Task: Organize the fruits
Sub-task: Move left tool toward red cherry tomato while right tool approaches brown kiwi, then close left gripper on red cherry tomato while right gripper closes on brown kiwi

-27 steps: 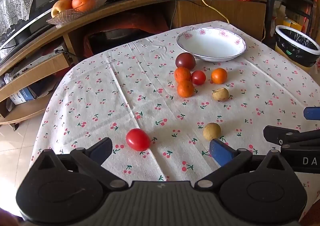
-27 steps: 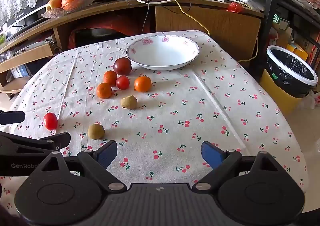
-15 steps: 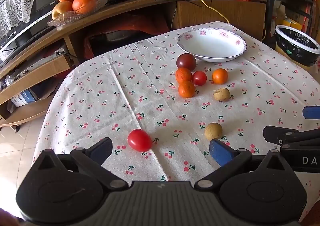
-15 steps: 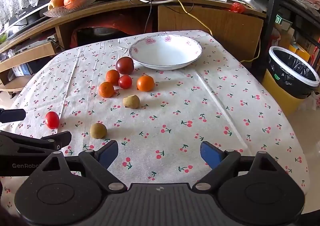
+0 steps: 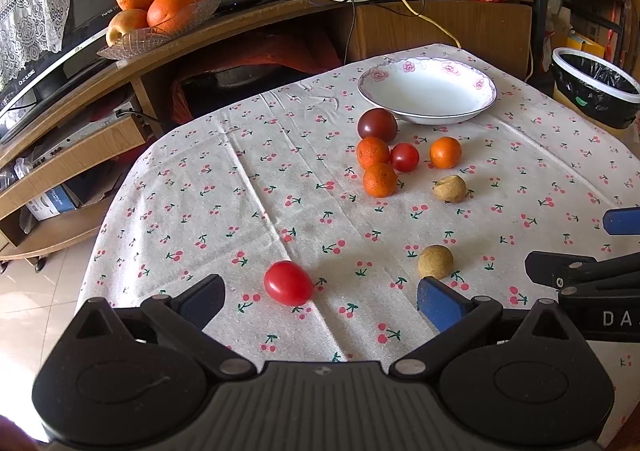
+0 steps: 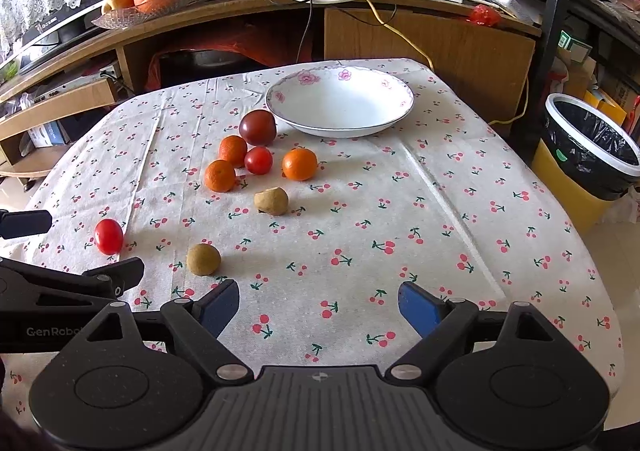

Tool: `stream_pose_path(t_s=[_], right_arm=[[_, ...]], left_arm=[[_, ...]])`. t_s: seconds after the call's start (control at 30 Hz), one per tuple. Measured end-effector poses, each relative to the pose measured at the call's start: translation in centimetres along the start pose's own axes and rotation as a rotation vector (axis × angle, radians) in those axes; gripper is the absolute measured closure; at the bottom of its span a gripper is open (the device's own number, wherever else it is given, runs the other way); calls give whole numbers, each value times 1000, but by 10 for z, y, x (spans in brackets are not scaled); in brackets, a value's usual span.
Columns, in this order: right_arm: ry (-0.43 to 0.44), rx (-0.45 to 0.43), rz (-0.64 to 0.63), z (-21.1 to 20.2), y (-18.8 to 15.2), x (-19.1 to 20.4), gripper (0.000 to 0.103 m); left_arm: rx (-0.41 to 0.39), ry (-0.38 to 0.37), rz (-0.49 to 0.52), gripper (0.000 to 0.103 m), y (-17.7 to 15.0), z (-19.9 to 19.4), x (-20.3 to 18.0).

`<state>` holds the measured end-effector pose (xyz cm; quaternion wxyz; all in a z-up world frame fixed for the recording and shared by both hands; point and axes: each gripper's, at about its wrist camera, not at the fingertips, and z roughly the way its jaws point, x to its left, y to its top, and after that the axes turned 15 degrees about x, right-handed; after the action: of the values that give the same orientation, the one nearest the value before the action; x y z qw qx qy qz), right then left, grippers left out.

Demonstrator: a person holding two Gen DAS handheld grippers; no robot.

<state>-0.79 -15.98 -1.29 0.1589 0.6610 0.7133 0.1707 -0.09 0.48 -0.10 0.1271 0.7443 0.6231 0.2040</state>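
Both claws, left claw (image 5: 320, 297) and right claw (image 6: 318, 303), gape empty; glossy red tomato (image 5: 288, 283) nearest.

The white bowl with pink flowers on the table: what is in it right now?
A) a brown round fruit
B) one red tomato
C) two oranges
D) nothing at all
D: the white bowl shows only its bare inside in both views, while every loose fruit, such as the dark tomato beside it, lies on the tablecloth.
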Motion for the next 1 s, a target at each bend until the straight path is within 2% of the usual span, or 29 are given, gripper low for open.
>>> stream_pose_path(t_s=[0.53, 0.83, 1.0], right_arm=[[67, 18, -96, 10, 15, 21, 29], [163, 71, -195, 30, 31, 38, 43], [192, 108, -248, 44, 37, 48, 52]], left_arm=[[-10, 19, 8, 0, -2, 3, 18], [2, 31, 13, 5, -2, 16, 35], [-2, -25, -34, 7, 0, 23, 50]])
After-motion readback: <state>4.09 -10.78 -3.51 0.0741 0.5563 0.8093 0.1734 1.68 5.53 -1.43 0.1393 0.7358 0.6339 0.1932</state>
